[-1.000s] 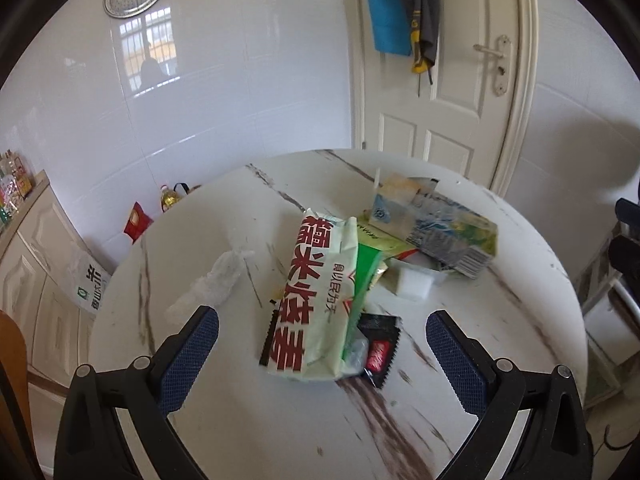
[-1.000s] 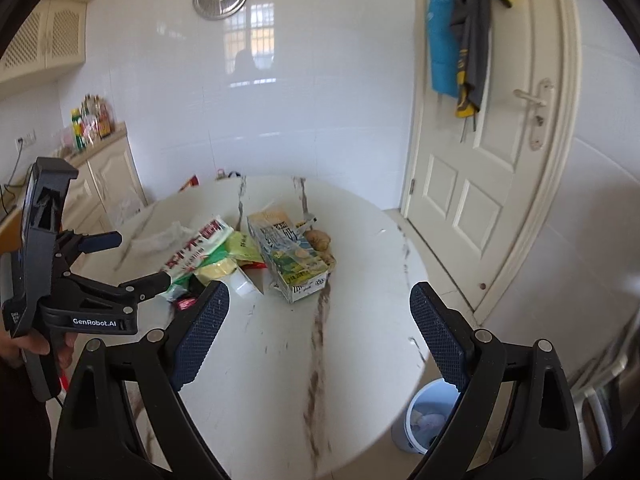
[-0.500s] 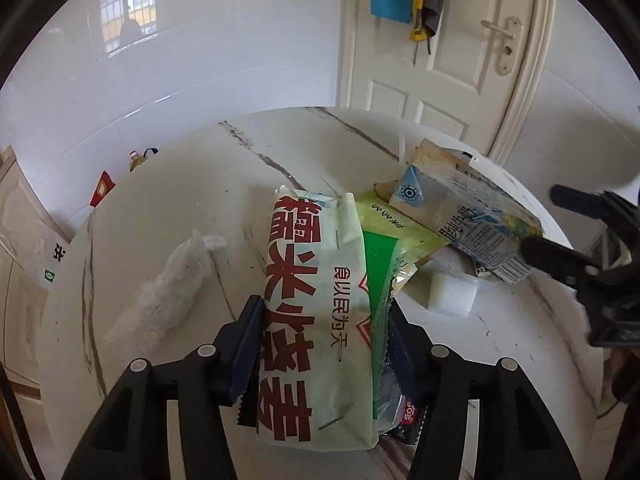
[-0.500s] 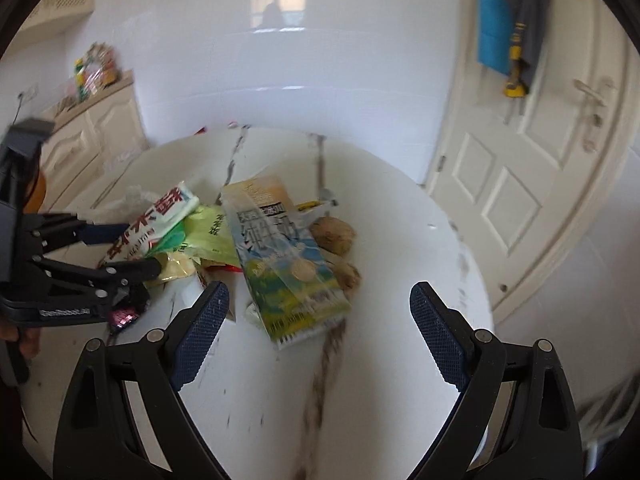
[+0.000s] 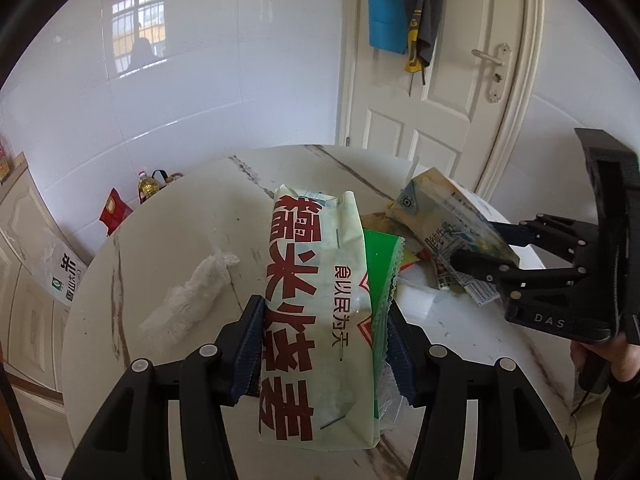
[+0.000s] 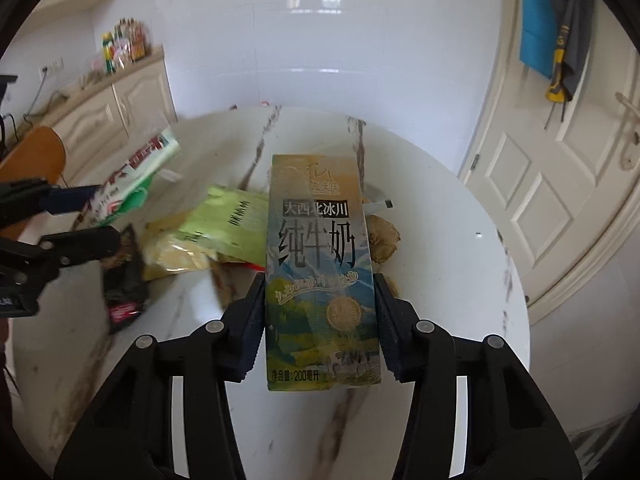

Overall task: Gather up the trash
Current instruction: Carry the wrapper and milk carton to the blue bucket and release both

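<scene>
My left gripper (image 5: 325, 346) is shut on a pale green snack bag with red characters (image 5: 316, 300), with a green wrapper (image 5: 382, 272) caught beside it, held above the round marble table (image 5: 168, 240). My right gripper (image 6: 320, 320) is shut on a milk carton (image 6: 320, 264), also seen in the left wrist view (image 5: 448, 220). On the table lie a crumpled tissue (image 5: 192, 296), a yellow-green packet (image 6: 224, 224), a black-red wrapper (image 6: 124, 284) and brown lumps (image 6: 382, 236).
A white door (image 5: 436, 92) with hung cloths stands behind the table. Cabinets with bottles (image 6: 120, 92) line the left wall. A wooden chair back (image 6: 36, 156) stands at the left. An oil bottle and bags (image 5: 148, 188) sit on the floor beyond the table.
Both grippers went from wide open to shut: the left closed on the snack bag and lifted it, the right moved in and closed on the milk carton.
</scene>
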The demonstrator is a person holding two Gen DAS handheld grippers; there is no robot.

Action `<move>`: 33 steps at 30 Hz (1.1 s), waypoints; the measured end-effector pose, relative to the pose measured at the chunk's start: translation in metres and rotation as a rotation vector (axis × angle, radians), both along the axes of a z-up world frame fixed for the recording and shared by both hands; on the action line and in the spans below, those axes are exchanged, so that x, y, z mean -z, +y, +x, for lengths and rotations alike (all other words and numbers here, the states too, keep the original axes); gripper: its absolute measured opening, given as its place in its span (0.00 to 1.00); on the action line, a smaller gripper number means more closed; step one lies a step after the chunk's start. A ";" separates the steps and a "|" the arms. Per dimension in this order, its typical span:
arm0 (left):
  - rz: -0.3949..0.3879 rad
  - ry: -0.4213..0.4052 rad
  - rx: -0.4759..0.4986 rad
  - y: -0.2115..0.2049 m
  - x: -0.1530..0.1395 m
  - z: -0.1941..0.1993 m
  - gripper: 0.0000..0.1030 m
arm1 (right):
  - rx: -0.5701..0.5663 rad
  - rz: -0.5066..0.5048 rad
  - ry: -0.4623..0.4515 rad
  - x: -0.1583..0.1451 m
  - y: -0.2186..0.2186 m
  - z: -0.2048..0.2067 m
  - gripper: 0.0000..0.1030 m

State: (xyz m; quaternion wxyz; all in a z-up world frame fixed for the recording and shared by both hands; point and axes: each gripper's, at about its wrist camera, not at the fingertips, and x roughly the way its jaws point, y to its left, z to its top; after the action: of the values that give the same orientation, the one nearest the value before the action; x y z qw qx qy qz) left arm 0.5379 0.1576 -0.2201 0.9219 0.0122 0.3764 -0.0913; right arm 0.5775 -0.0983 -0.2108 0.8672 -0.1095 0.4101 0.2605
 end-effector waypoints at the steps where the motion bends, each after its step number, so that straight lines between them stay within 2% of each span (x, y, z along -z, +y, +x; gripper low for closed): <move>1: -0.002 -0.009 0.000 -0.001 -0.003 -0.009 0.52 | 0.005 0.010 -0.017 -0.004 -0.003 -0.005 0.45; 9: 0.017 -0.102 0.028 -0.045 -0.041 -0.067 0.52 | 0.034 0.154 -0.065 -0.049 -0.048 -0.053 0.45; 16: 0.036 -0.167 0.116 -0.117 -0.058 -0.109 0.52 | 0.106 0.228 -0.131 -0.083 -0.115 -0.102 0.45; 23: 0.042 -0.149 0.274 -0.224 -0.047 -0.122 0.52 | 0.238 0.215 -0.179 -0.091 -0.198 -0.149 0.45; 28: 0.058 -0.104 0.369 -0.298 -0.024 -0.115 0.52 | 0.373 0.200 -0.160 -0.075 -0.265 -0.166 0.45; 33: 0.098 -0.054 0.427 -0.364 0.005 -0.092 0.52 | 0.486 0.197 -0.123 -0.054 -0.319 -0.167 0.45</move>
State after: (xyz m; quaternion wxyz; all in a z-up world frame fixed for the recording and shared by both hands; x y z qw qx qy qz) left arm 0.4462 -0.2065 -0.2255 0.8896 0.1388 0.3445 -0.2657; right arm 0.4106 -0.4172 -0.1564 0.9340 0.0615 0.3435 0.0763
